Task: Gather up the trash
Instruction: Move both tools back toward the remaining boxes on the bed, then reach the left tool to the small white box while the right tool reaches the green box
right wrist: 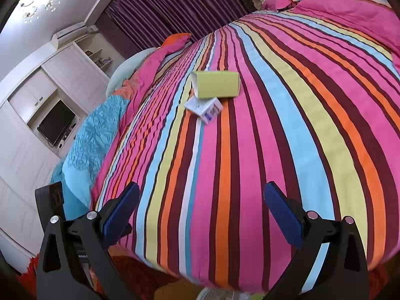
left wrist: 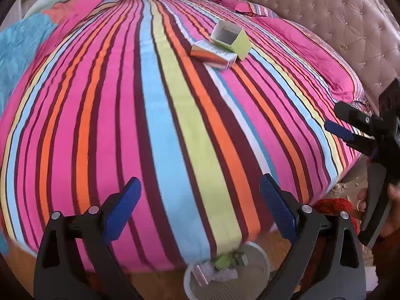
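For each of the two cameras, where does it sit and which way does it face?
Left wrist: on the left gripper, tilted down over the bed and bin; shows its open fingers, the right gripper and a hand.
Right wrist: on the right gripper, facing across the bed toward the wardrobe; shows its open fingers.
Shared: bed, green box, small box.

Soft striped cloth bedspread [left wrist: 175, 115], matt green cardboard box [left wrist: 231, 40], tufted headboard [left wrist: 337, 25]

bedspread [left wrist: 175, 125]: bright stripes, covers the bed
headboard [left wrist: 350, 25]: tufted, pale
curtain [right wrist: 162, 7]: dark purple
television [right wrist: 56, 122]: set in a white wall unit [right wrist: 25, 150]
blue quilt [right wrist: 95, 137]: bed's edge
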### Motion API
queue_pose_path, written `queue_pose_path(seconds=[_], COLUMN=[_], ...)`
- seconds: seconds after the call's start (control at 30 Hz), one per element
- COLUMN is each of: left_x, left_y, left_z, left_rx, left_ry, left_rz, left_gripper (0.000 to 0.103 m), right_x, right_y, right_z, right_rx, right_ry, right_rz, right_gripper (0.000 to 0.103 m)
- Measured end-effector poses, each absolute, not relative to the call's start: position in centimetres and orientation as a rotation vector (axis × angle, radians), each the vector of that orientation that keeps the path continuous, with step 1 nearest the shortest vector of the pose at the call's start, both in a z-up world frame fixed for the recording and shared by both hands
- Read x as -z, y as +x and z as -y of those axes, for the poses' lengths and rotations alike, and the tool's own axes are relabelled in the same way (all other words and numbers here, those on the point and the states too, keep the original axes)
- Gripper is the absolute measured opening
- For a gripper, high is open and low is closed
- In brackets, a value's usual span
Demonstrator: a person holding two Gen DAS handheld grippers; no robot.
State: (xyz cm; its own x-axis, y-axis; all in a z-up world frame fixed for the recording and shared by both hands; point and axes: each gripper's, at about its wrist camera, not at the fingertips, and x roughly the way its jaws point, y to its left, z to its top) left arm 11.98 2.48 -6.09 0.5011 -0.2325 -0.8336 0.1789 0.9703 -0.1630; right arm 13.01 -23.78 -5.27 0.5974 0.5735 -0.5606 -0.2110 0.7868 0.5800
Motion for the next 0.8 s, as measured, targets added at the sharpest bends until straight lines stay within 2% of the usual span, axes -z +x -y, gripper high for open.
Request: queue_pose_path(seconds=[0.8], left_x=[6.9], left_y=[28.7], left_z=[0.0], left_rx=[0.408], left_ry=[-0.005], left_rz=[-0.971], left_gripper=[0.093], right_x=[5.6], right_y=[27.3], right_z=[21.4], right_rx=[-0.473], right_ry=[0.42], right_rz=[-0.883], right_gripper=[0.095])
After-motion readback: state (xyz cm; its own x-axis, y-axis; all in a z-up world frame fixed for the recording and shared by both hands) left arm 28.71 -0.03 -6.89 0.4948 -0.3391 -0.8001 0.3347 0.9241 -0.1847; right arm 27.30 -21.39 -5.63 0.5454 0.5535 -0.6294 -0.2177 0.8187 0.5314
